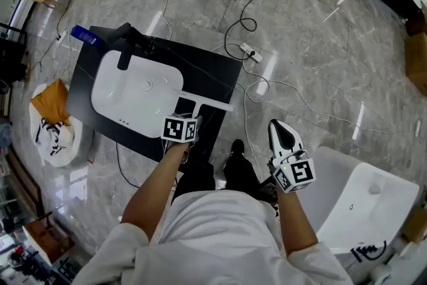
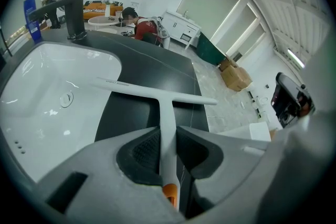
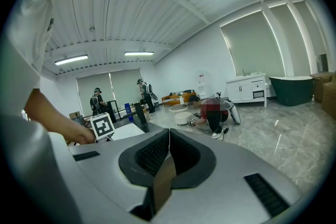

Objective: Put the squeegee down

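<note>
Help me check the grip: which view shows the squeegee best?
The left gripper view: the squeegee fills the centre, handle clamped between the left tongs. The head view shows it small beside the sink; the right gripper view misses it.

Right of the basin (image 1: 113,93) the dark bench (image 1: 213,70) is open past the squeegee (image 1: 203,102); the black faucet (image 1: 125,57) blocks the basin's far rim.

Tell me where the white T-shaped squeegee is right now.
In the left gripper view, the white T-shaped squeegee has its handle clamped in the left gripper, its blade over the black countertop just right of the white basin.
</note>
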`<state>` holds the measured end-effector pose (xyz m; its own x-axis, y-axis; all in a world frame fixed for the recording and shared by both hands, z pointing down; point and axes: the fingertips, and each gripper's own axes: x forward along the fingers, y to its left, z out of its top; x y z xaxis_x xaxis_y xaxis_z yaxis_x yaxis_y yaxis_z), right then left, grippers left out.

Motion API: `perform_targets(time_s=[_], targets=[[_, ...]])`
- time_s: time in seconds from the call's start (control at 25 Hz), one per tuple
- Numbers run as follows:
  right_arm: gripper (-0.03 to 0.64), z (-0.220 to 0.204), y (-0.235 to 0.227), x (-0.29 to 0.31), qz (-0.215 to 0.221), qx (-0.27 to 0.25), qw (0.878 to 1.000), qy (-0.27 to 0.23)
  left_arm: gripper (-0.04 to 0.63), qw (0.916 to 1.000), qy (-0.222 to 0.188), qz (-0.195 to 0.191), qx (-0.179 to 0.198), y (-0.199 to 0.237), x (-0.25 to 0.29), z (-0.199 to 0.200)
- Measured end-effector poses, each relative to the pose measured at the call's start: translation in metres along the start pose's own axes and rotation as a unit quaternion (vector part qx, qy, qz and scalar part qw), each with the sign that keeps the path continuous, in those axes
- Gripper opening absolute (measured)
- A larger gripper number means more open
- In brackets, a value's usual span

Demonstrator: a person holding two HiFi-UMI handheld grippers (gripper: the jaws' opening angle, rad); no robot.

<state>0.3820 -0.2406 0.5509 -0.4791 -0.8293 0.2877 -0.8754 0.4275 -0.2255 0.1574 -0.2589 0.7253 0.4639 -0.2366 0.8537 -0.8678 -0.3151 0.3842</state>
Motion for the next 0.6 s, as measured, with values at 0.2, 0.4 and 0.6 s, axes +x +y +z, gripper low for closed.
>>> perform_targets(time_s=[0.2,0.4,0.6], targets=[[0.015,-0.004,0.0,-0.002,-0.003,0.004,1.0,0.0,0.084,1.0,-0.004,-0.001,-0.002,0.0,0.001,-0.001],[0.015,-0.002,0.002,-0.001,0.002,0.001,1.0,0.0,0.106,0.9999,-0.011,-0.008,-0.004,-0.003,0.0,0.0],[0.015,-0.001,0.005,-0.003,0.0,0.005,1.0,-0.002,0.143,0.9997,-0.025,0.001,0.003,0.0,-0.01,0.005]])
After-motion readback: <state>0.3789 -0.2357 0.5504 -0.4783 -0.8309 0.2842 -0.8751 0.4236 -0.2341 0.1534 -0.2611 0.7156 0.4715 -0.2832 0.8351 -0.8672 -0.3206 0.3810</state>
